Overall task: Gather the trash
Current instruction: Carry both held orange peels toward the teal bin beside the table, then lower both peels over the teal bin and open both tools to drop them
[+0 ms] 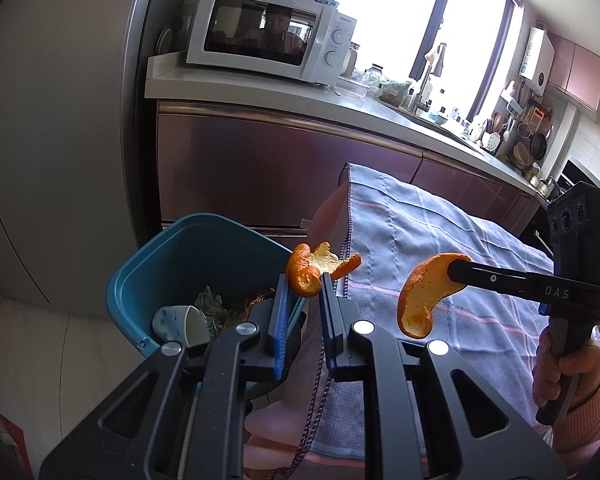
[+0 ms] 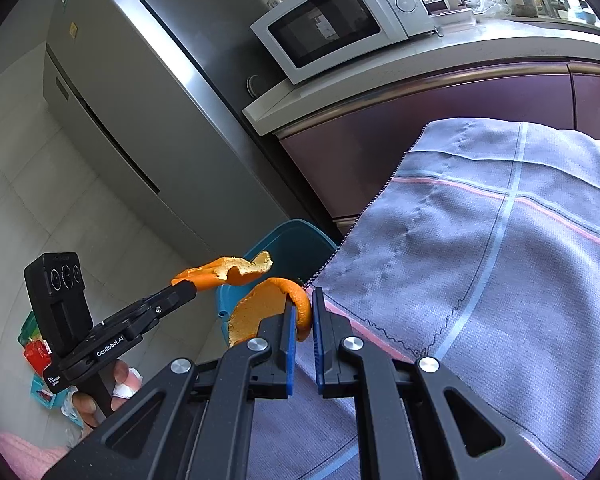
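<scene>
Left gripper [image 1: 304,292] pinching peel [image 1: 316,270], hanging at bin [image 1: 188,264] rim; right gripper [image 2: 302,316] gripping second peel [image 2: 260,308], farther out over cloth [image 2: 500,240].

A white microwave [image 1: 274,34] sits on the pale counter [image 1: 260,92] beside a bright window [image 1: 384,12].

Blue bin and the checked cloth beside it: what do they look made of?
The blue bin looks like moulded plastic: smooth, slightly glossy walls with a rounded rolled rim. The grey-blue checked cloth looks like woven cotton, possibly a dish towel: matt, with a visible weave, pink and blue stripes, a stitched hem and soft creases where it drapes. The fibre itself can't be confirmed.
</scene>
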Tool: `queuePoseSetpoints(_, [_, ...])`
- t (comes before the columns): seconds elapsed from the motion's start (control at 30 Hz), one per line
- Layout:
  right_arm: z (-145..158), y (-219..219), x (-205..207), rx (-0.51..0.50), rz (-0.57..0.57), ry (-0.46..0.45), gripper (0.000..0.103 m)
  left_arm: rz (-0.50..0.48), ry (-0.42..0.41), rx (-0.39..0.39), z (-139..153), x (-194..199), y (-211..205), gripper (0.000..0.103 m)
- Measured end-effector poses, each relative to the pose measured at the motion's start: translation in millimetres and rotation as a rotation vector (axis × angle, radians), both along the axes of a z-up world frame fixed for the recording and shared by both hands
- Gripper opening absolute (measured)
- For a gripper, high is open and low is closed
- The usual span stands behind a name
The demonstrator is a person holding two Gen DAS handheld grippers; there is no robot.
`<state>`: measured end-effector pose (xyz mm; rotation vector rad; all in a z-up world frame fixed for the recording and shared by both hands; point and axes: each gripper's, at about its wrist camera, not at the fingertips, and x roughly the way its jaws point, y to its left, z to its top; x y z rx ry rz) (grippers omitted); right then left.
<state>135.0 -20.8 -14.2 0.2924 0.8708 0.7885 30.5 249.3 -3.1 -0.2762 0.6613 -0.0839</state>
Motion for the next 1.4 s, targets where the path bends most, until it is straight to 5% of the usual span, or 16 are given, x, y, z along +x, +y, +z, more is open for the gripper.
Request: queuePoseSetpoints(1.4, [-2,44,12,-0.050,0.073,0.003,0.007,0.068,0.031,-0.011,-17,8,31,0.015])
